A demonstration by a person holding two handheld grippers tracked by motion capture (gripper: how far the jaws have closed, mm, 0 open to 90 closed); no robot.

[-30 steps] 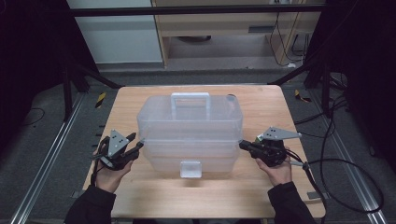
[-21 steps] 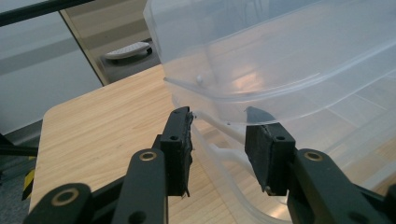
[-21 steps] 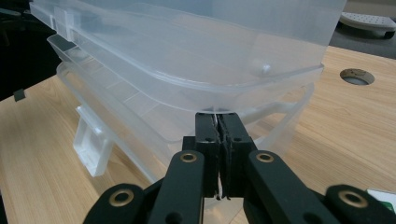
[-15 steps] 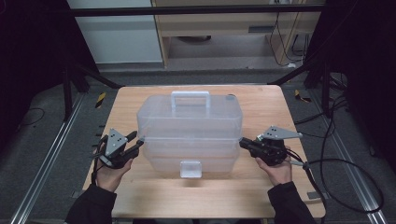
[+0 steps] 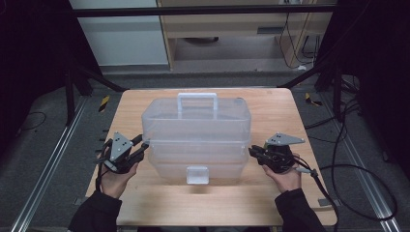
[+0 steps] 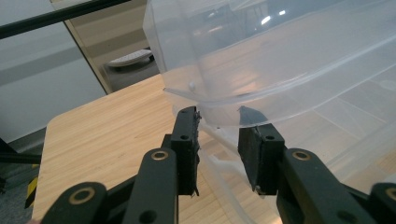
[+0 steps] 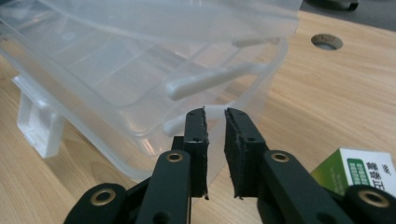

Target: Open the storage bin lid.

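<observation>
Clear tiered storage box, mid-table

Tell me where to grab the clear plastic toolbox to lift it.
Take the white handle on the lid of the clear plastic toolbox, coming from above. It stands upright as an open loop, centred, so a tool can probably close around its top bar.

Green-and-white carton on wooden table

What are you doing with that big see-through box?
A person holds a gripper in each hand at either end of a clear plastic box on the wooden table. The left gripper has just been closing, with the box's edge between its jaws. The right gripper has just been opening beside the box's other end.
</observation>
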